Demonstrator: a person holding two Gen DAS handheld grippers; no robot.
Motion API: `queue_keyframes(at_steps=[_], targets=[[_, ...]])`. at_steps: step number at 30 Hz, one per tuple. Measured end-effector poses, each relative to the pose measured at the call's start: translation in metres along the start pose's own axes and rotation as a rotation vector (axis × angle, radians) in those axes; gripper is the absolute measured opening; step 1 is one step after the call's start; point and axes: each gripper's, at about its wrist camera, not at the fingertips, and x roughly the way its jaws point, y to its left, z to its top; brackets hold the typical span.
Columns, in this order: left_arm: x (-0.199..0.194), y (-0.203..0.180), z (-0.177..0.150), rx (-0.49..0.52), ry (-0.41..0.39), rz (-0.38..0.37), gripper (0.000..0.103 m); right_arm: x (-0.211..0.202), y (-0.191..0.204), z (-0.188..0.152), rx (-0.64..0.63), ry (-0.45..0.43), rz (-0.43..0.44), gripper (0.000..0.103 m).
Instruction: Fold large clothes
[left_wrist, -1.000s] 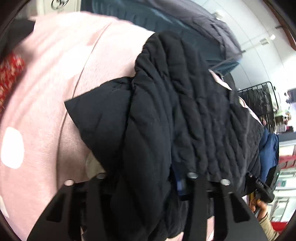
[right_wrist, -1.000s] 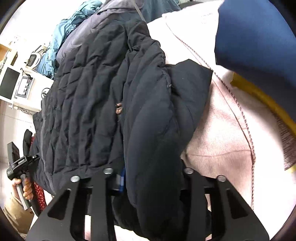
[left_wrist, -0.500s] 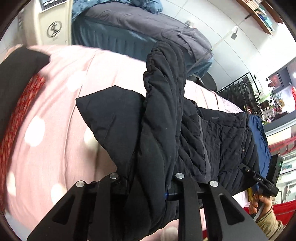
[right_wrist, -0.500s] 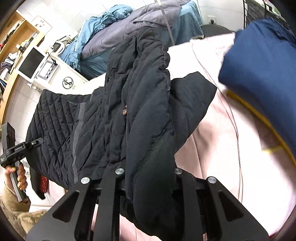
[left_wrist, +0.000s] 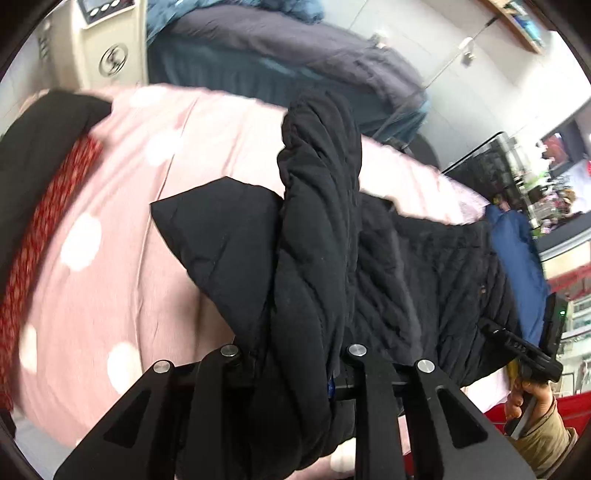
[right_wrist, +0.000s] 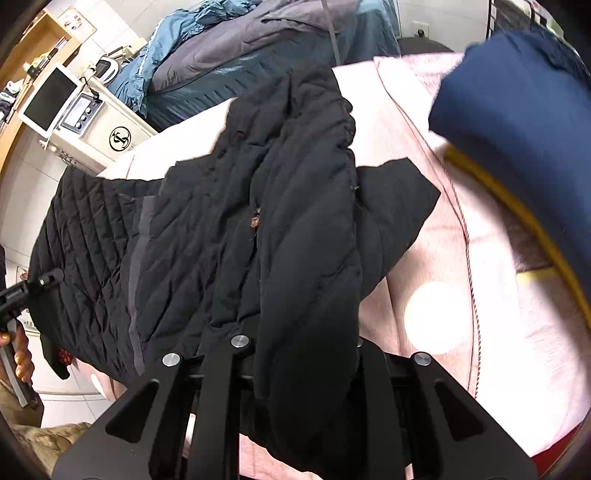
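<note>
Black quilted jacket (left_wrist: 317, 236) draped over pink dotted bed cover (left_wrist: 122, 229), left tool (left_wrist: 295, 354) and right tool (right_wrist: 299, 343) each clamped on a bunched fold, fingertips hidden by fabric, navy garment (right_wrist: 517, 110) far right, cut off

Two close wrist views (facing inward), shared jacket (left_wrist: 317, 236)

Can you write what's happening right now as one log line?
left gripper: shut on black jacket | right gripper: shut on black jacket | jacket: lifted, draped over pink bedspread
</note>
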Motion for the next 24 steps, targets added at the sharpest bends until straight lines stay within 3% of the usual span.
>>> queue_keyframes(at_steps=[3,6,9,12,17,19,22,24], targets=[[-0.025,0.01,0.016,0.001,-0.061,-0.057,0.021,-0.019,0.022,0.008,-0.034,-0.033,-0.006,0.017],[-0.063,0.028,0.034,0.013,-0.132,-0.099,0.021,-0.035,0.068,0.021,-0.085,-0.074,-0.007,0.017],[-0.113,0.063,0.041,0.015,-0.235,-0.089,0.021,-0.044,0.138,0.042,-0.192,-0.119,0.027,0.017],[-0.18,0.126,0.035,-0.066,-0.369,-0.049,0.021,-0.039,0.214,0.069,-0.305,-0.139,0.106,0.017],[-0.282,0.242,-0.015,-0.303,-0.575,0.087,0.021,-0.008,0.37,0.122,-0.516,-0.13,0.331,0.017],[-0.321,0.282,-0.052,-0.401,-0.652,0.202,0.021,0.01,0.438,0.139,-0.598,-0.103,0.44,0.017],[-0.35,0.324,-0.103,-0.545,-0.713,0.34,0.021,0.047,0.537,0.154,-0.678,-0.005,0.569,0.017],[-0.353,0.353,-0.134,-0.673,-0.719,0.379,0.022,0.08,0.591,0.161,-0.706,0.065,0.611,0.019]])
